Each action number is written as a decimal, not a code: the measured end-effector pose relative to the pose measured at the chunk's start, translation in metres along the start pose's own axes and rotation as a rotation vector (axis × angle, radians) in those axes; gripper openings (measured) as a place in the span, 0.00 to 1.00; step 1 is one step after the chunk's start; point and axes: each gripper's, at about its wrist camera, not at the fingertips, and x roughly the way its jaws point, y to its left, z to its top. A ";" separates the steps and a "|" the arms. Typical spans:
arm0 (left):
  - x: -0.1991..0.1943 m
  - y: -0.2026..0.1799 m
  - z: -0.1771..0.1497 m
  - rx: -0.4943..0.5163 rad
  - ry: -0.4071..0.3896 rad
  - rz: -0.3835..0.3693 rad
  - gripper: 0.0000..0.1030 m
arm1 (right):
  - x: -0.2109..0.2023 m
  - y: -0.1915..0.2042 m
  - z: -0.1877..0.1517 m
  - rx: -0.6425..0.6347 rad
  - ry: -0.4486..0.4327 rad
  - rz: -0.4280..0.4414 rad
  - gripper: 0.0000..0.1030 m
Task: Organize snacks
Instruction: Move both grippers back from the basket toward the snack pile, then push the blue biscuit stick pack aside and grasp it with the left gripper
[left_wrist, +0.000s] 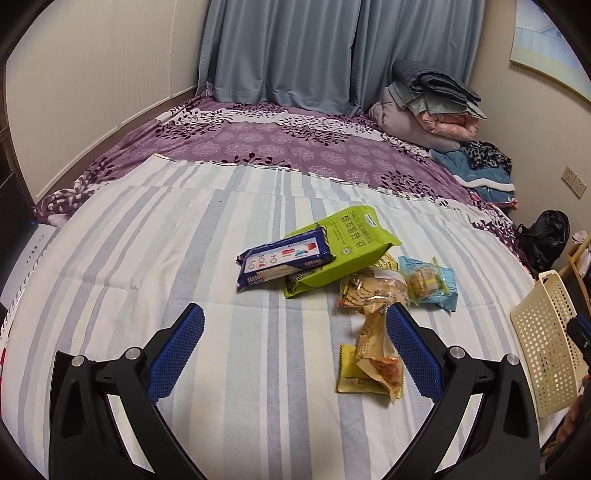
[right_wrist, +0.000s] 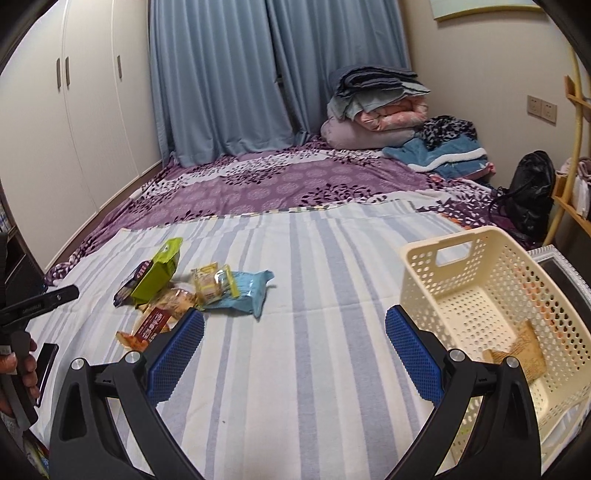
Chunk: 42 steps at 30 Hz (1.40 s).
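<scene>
Snack packets lie in a loose pile on the striped bedsheet: a dark blue cracker pack leaning on a green seaweed bag, a clear bag of biscuits, a light blue cake packet and a yellow-orange wrapper. My left gripper hovers open just before the pile, its right finger beside the yellow-orange wrapper. The right wrist view shows the same pile at left. My right gripper is open over bare sheet, next to a cream perforated basket holding one tan packet.
Folded blankets and clothes are stacked at the bed's far right corner. A black bag sits by the wall, with a wooden shelf beside it. White wardrobes line the left; curtains hang behind. A hand holds the left gripper's handle.
</scene>
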 end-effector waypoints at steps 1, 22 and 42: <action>0.004 0.003 0.002 -0.001 0.000 0.004 0.97 | 0.002 0.003 -0.001 -0.003 0.008 0.003 0.95; 0.112 -0.007 0.068 0.018 0.047 0.012 0.97 | 0.032 0.007 -0.006 -0.019 0.090 -0.004 0.95; 0.147 0.026 0.032 0.019 0.157 -0.052 0.97 | 0.034 0.017 -0.009 -0.037 0.102 0.038 0.95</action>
